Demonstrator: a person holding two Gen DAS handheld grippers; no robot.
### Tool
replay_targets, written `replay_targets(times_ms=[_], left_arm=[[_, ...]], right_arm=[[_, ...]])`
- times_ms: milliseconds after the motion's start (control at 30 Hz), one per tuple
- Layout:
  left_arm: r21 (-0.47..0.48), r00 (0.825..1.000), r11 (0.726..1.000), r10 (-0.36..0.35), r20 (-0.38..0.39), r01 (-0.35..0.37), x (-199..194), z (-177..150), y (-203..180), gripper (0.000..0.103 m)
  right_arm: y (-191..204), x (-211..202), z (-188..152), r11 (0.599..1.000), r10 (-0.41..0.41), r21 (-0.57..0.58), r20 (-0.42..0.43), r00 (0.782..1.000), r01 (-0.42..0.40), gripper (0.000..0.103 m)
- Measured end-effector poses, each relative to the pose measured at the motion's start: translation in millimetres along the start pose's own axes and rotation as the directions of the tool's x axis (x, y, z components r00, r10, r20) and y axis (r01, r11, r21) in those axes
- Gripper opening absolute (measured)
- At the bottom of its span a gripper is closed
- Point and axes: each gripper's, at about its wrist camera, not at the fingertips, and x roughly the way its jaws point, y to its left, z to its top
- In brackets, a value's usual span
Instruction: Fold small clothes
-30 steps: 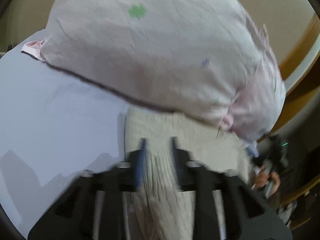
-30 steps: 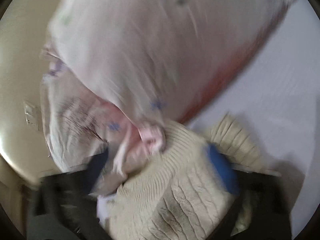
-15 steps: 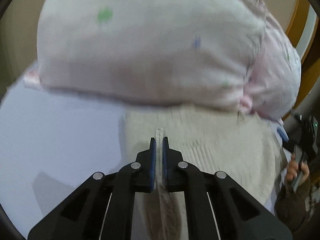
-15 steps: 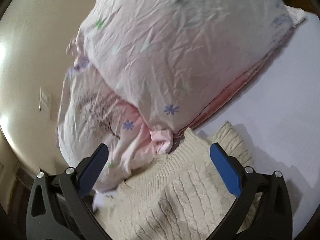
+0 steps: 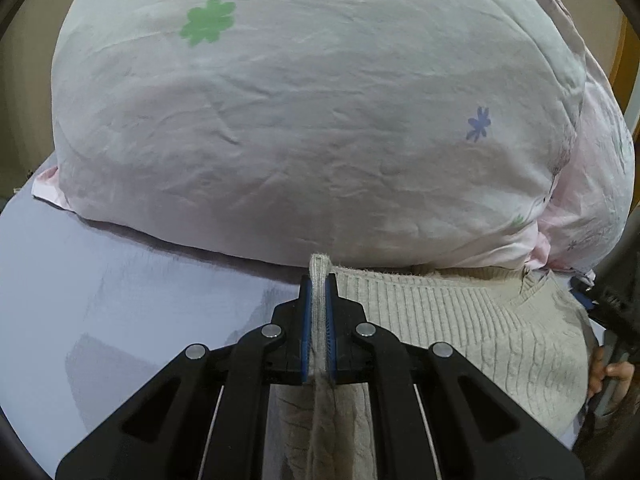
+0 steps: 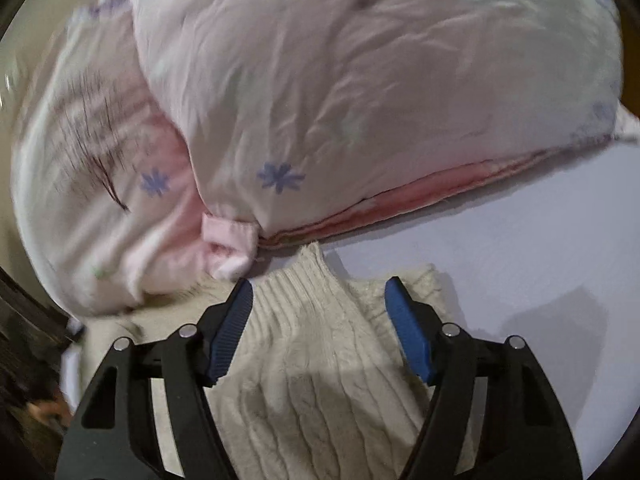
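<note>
Item: cream knit sweater (image 5: 460, 320), lying on a lavender bed sheet (image 5: 120, 300), its far edge tucked against the foot of a large pale pink pillow (image 5: 300, 100) printed with small flowers; a second pink pillow (image 5: 596, 184) sits behind the first toward the right. The bed's own edges and corners are not clearly in view.

Progress, as judged: folding is at an early stage. The sweater lies partly bunched, ribbed band toward the pillows, with no finished fold visible; flattening and every fold appear to remain.

Left hand-held gripper (image 5: 319, 316): jaws closed to a narrow slit, pinching a ribbed edge of the sweater that stands up between the blue pads (image 5: 306, 320). It sits at the sweater's left margin, just short of the pillow.

Right hand-held gripper (image 6: 320, 332): jaws spread wide, holding nothing, poised over the cable-knit body of the sweater (image 6: 312, 380), with a ribbed strip running up between the fingers toward the pillow (image 6: 360, 80). Contact with the knit cannot be told.
</note>
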Motion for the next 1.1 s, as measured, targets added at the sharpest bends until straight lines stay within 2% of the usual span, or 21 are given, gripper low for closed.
replay_targets(times_ms=[33, 67, 100, 133, 267, 367, 433, 467, 567, 633, 667, 700, 733, 767, 800, 833, 867, 933, 1033, 1067, 1100], left_arm=[[0.002, 1.000, 1.000, 0.002, -0.002, -0.002, 0, -1, 0, 0.006], [0.004, 1.000, 1.000, 0.004, -0.004, -0.004, -2, -1, 0, 0.006], [0.003, 1.000, 1.000, 0.008, -0.008, -0.008, -1, -2, 0, 0.006], [0.001, 1.000, 1.000, 0.008, -0.010, -0.008, -3, 0, 3, 0.006], [-0.013, 1.000, 1.000, 0.009, -0.007, -0.009, -3, 0, 2, 0.006], [-0.017, 1.000, 1.000, 0.006, -0.002, -0.007, -6, 0, 4, 0.006], [-0.021, 1.000, 1.000, 0.009, -0.005, -0.010, -5, 1, 5, 0.006], [-0.024, 1.000, 1.000, 0.013, -0.010, -0.014, -4, 1, 6, 0.006], [-0.026, 0.998, 0.999, 0.029, -0.048, -0.030, 5, 1, 3, 0.006], [-0.046, 0.999, 0.999, 0.018, -0.046, -0.020, 3, 0, 3, 0.006], [-0.066, 0.999, 0.998, 0.003, -0.036, -0.006, -3, -1, 5, 0.006], [-0.094, 0.993, 0.996, -0.004, -0.119, -0.007, -13, -2, 10, 0.007], [-0.115, 0.994, 0.993, -0.015, -0.110, 0.002, -24, -3, 17, 0.008], [-0.134, 0.994, 0.991, -0.029, -0.106, 0.014, -32, -4, 22, 0.011], [-0.162, 0.992, 0.986, -0.051, -0.113, 0.032, -42, -9, 30, 0.019], [-0.190, 0.988, 0.980, -0.077, -0.134, 0.051, -48, -15, 36, 0.032], [-0.205, 0.980, 0.976, -0.111, -0.167, 0.076, -50, -22, 39, 0.038], [-0.204, 0.965, 0.974, -0.145, -0.220, 0.100, -48, -35, 35, 0.040], [-0.233, 0.938, 0.963, -0.198, -0.284, 0.133, -37, -56, 26, 0.040], [-0.230, 0.945, 0.964, -0.194, -0.264, 0.134, -38, -59, 24, 0.040], [-0.234, 0.943, 0.963, -0.197, -0.266, 0.135, -37, -60, 22, 0.040]], right_arm=[[7, 6, -1, 0.998, -0.049, -0.041, -0.012, 0.999, 0.049, 0.061], [10, 9, -1, 0.994, -0.090, -0.067, -0.009, 0.996, 0.089, 0.046], [11, 9, -1, 0.993, -0.096, -0.074, -0.007, 0.995, 0.095, 0.018], [8, 8, -1, 0.996, -0.074, -0.060, -0.005, 0.997, 0.073, 0.010], [-8, -16, 3, 0.999, -0.010, 0.034, 0.104, 0.995, 0.006, 0.007], [-15, -35, 7, 0.997, -0.032, 0.076, 0.200, 0.979, 0.017, 0.007], [-21, -31, 8, 0.993, -0.056, 0.111, 0.197, 0.979, 0.034, 0.007], [-24, -21, 8, 0.991, -0.075, 0.121, 0.159, 0.984, 0.056, 0.007], [-28, 10, 7, 0.989, -0.097, 0.118, 0.030, 0.995, 0.093, 0.011], [-26, 0, 9, 0.990, -0.089, 0.117, 0.053, 0.995, 0.082, 0.018], [-23, -9, 8, 0.990, -0.081, 0.117, 0.064, 0.995, 0.073, 0.034], [-18, -23, 7, 0.992, -0.072, 0.114, 0.088, 0.994, 0.061, 0.060], [-13, -33, 4, 0.993, -0.067, 0.099, 0.106, 0.992, 0.056, 0.070], [-7, -40, 1, 0.996, -0.060, 0.071, 0.113, 0.992, 0.052, 0.073], [1, -46, -4, 0.999, -0.045, 0.029, 0.100, 0.994, 0.043, 0.073], [6, -48, -9, 1.000, -0.025, 0.006, 0.089, 0.996, 0.024, 0.073], [10, -49, -14, 1.000, 0.010, -0.009, 0.088, 0.996, -0.009, 0.072], [17, -50, -27, 0.999, 0.052, -0.009, 0.099, 0.994, -0.051, 0.072], [25, -40, -27, 0.998, 0.063, -0.005, 0.100, 0.993, -0.062, 0.072], [25, -38, -27, 0.998, 0.066, -0.005, 0.100, 0.993, -0.066, 0.072], [27, -39, -34, 0.997, 0.071, -0.006, 0.102, 0.992, -0.071, 0.072]])
